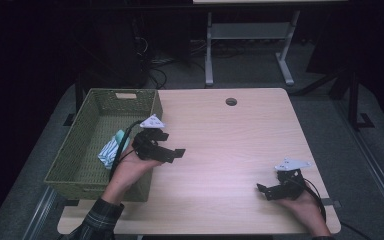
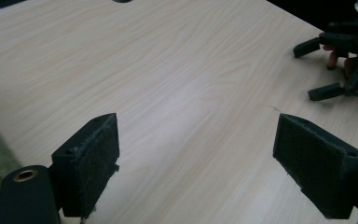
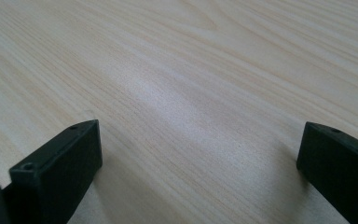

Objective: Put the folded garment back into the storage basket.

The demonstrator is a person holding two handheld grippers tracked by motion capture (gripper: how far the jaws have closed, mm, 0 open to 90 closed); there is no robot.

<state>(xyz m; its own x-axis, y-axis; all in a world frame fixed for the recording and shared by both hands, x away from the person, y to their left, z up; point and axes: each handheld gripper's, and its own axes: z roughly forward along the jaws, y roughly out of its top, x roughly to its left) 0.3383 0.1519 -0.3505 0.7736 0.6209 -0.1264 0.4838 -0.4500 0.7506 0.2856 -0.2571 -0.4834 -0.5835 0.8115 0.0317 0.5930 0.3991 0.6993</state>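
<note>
My left gripper [image 1: 174, 143] hovers over the left part of the light wooden table [image 1: 230, 135], just right of a green woven basket [image 1: 75, 150]. It is open, and in the left gripper view nothing lies between the jaws of the left gripper [image 2: 200, 154]. My right gripper [image 1: 263, 192] rests low near the table's front right corner, also open. In the right gripper view, bare wood shows between the wide-apart jaws of the right gripper [image 3: 200, 158]. The right gripper [image 2: 342, 65] also shows far off in the left gripper view.
A white and teal bundle of cloth [image 1: 111, 149] lies inside the basket by its right wall. A round cable hole [image 1: 231, 101] sits near the table's far edge. A white desk frame [image 1: 250, 45] stands on the floor behind the table.
</note>
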